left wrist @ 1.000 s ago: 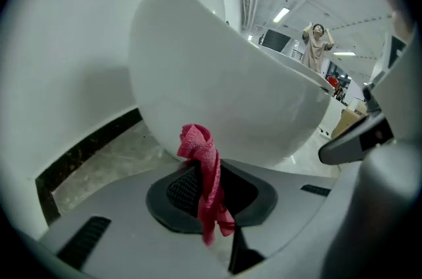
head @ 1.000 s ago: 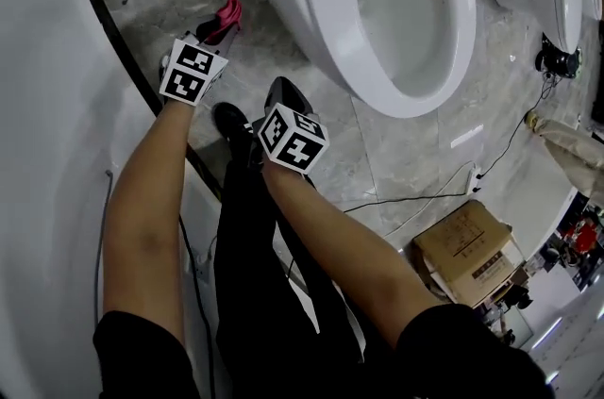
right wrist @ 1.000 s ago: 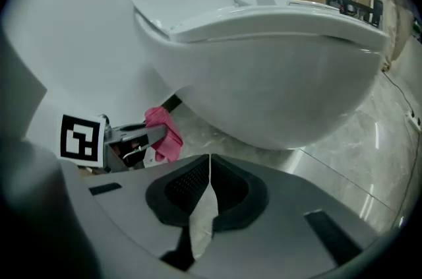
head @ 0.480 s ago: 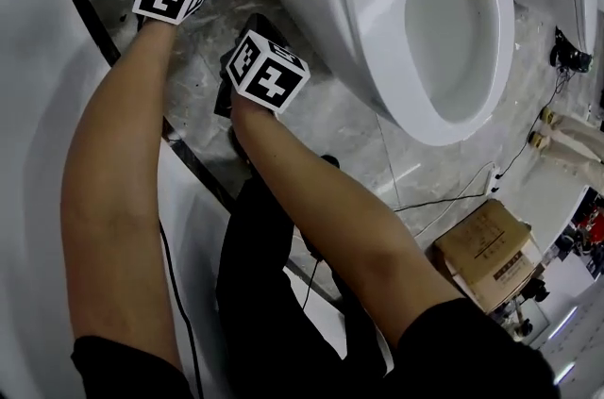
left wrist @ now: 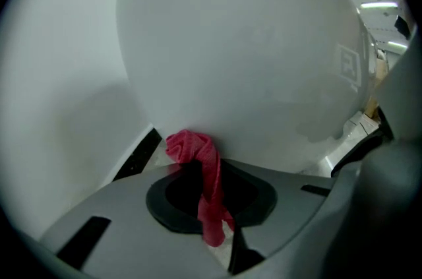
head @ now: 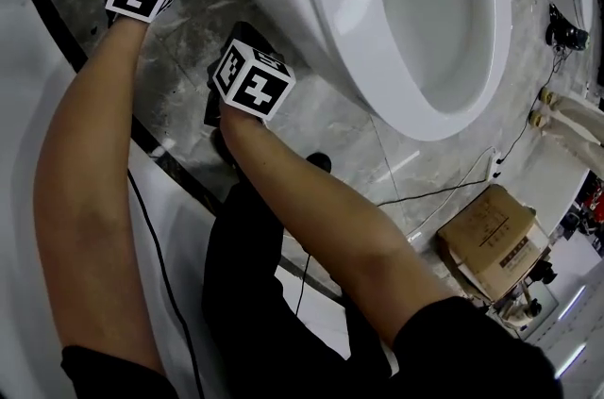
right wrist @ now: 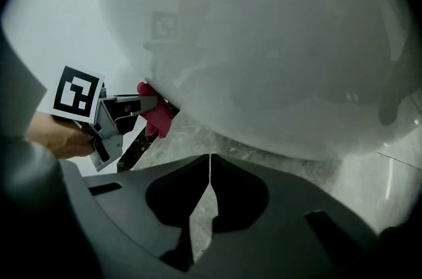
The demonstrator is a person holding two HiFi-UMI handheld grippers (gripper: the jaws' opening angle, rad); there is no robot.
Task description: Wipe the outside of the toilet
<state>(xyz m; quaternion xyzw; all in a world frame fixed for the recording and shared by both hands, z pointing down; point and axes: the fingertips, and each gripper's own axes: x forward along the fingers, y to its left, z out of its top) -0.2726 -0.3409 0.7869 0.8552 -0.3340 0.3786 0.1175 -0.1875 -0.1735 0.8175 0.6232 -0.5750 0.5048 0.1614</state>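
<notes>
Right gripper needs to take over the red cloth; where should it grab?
Probably the cloth end hanging below the left gripper, approached from below: the bunched upper end sits against the toilet, leaving no room there.

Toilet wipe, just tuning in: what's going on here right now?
A person is working with a gripper in each hand beside the white toilet. The left gripper is shut on a red cloth, and the bunched end of the cloth is against the lower outside of the bowl, near the floor. The right gripper has its jaws together with nothing between them. It points at the bowl from alongside and takes no part in the wiping.
</notes>
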